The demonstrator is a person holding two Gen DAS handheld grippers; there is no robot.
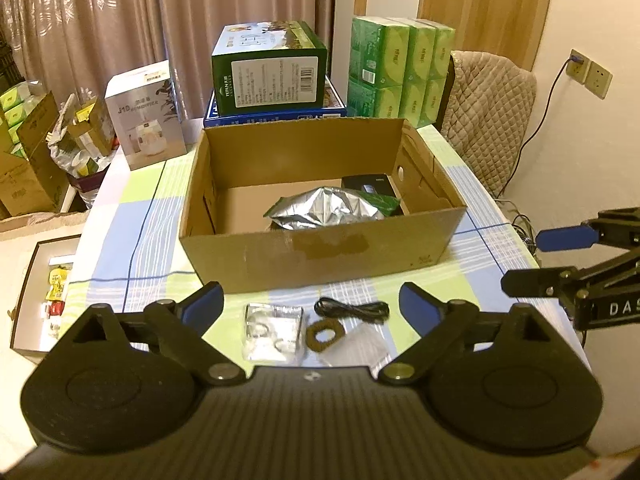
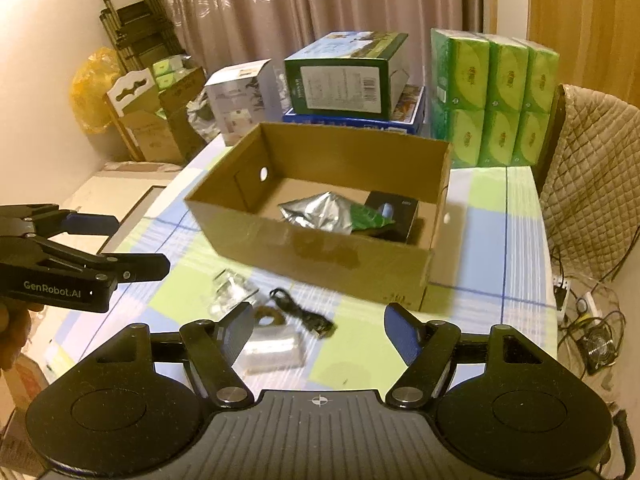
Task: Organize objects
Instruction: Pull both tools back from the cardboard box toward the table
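1. While the cardboard box (image 1: 320, 252) is sitting open on the checked tablecloth (image 1: 132, 216), two things are already lying inside it: a silver foil pouch (image 1: 324, 210) and, toward the box's far right corner, a black case (image 1: 370, 186).
2. Just in front of the box's near wall, four small items are still waiting: a clear packet (image 1: 274, 330), a brown ring (image 1: 322, 334), a black cable (image 1: 352, 308) and a clear bag (image 1: 362, 346).
3. Both the left gripper (image 1: 312, 308) and the right gripper (image 2: 320, 330) are hovering over those items with jaws spread and nothing between them.
4. Judging by this, the organizing is running roughly a third done.
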